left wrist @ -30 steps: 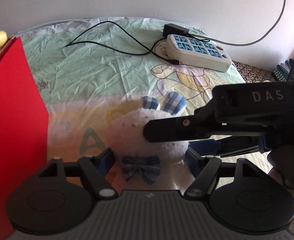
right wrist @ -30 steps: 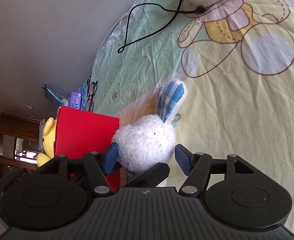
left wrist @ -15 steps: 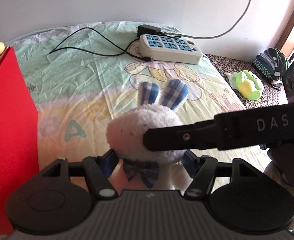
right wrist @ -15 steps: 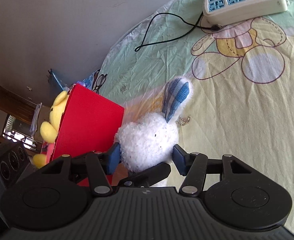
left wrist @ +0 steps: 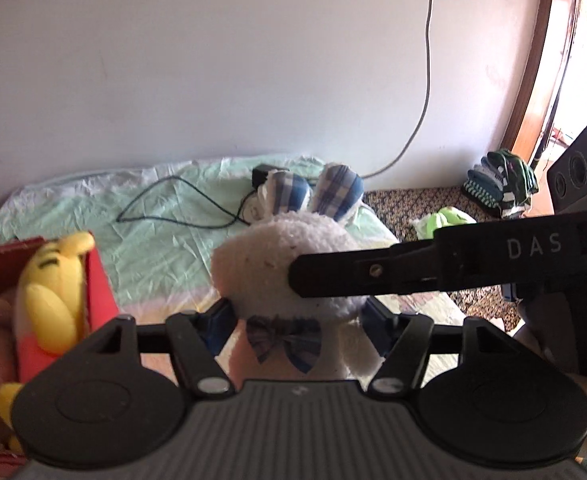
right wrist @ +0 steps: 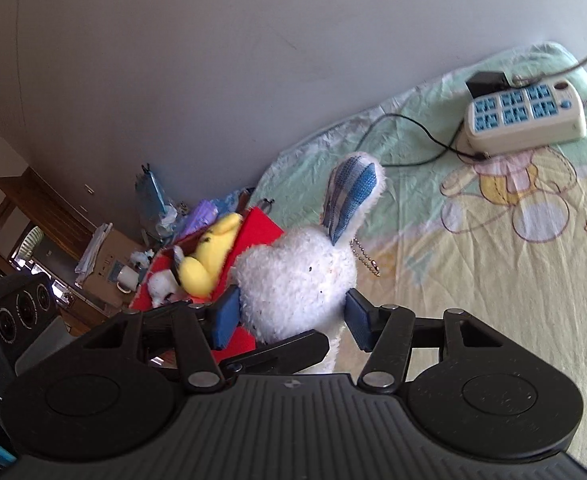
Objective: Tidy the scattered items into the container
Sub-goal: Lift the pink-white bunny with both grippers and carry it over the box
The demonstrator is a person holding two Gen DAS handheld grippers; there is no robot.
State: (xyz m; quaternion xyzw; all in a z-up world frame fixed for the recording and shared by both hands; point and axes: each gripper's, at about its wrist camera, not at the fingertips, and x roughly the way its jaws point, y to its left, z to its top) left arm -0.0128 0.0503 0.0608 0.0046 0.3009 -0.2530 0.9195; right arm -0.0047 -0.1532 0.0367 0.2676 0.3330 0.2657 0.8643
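Rabbit: we see a white plush rabbit (left wrist: 285, 264) with blue checked ears and a checked bow tie, up in the air above the bed, between the fingers of both grippers.
Left gripper: our left gripper (left wrist: 299, 320) has its blue pads at the two sides of the rabbit's neck, just above the bow tie; the pads touch the plush, so it holds the rabbit.
Right gripper: our right gripper (right wrist: 291, 316) has its blue pads on the two sides of the rabbit's head (right wrist: 293, 284); the pads press into the fur, so it also grips the rabbit.
Crossing: in the left view one black finger of the right gripper lies across the rabbit's face from the right side.
Box: the red box (left wrist: 99, 288) stands to the left of the rabbit, near it; in the right view its red wall (right wrist: 259, 228) is just behind the rabbit's left side. We cannot tell if they touch.
In the box: a yellow plush bear (left wrist: 51, 292) sits inside, and a small white toy (right wrist: 161, 288) beside it.
Bed: the sheet (right wrist: 473, 280) with cartoon prints lies under the rabbit.
Power strip: a white power strip (right wrist: 527, 116) with a black cable lies at the far end of the bed, well apart from the rabbit.
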